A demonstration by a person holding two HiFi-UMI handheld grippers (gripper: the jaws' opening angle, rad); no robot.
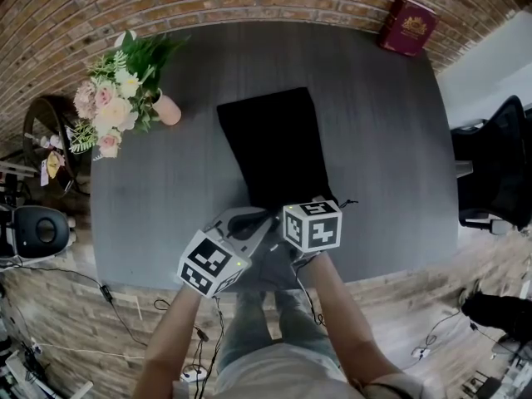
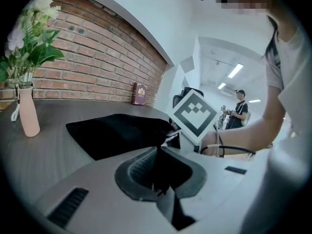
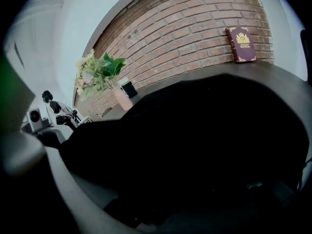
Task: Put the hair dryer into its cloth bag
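Note:
The black cloth bag (image 1: pixel 274 144) lies flat on the dark grey table (image 1: pixel 166 189), its mouth toward the near edge. No hair dryer shows in any view. My left gripper (image 1: pixel 249 223) is at the bag's near left corner; in the left gripper view its pads (image 2: pixel 158 172) are shut on a fold of the bag (image 2: pixel 117 133). My right gripper (image 1: pixel 303 204) sits at the bag's near right edge. In the right gripper view black cloth (image 3: pixel 195 150) covers nearly everything. One pale finger (image 3: pixel 73 189) stands far to the left, so the jaws are spread wide.
A pink vase of flowers (image 1: pixel 125 98) stands at the table's left. A dark red book (image 1: pixel 408 25) leans on the brick wall at the far right corner. A black office chair (image 1: pixel 499 165) is off the table's right side. Cables lie on the floor.

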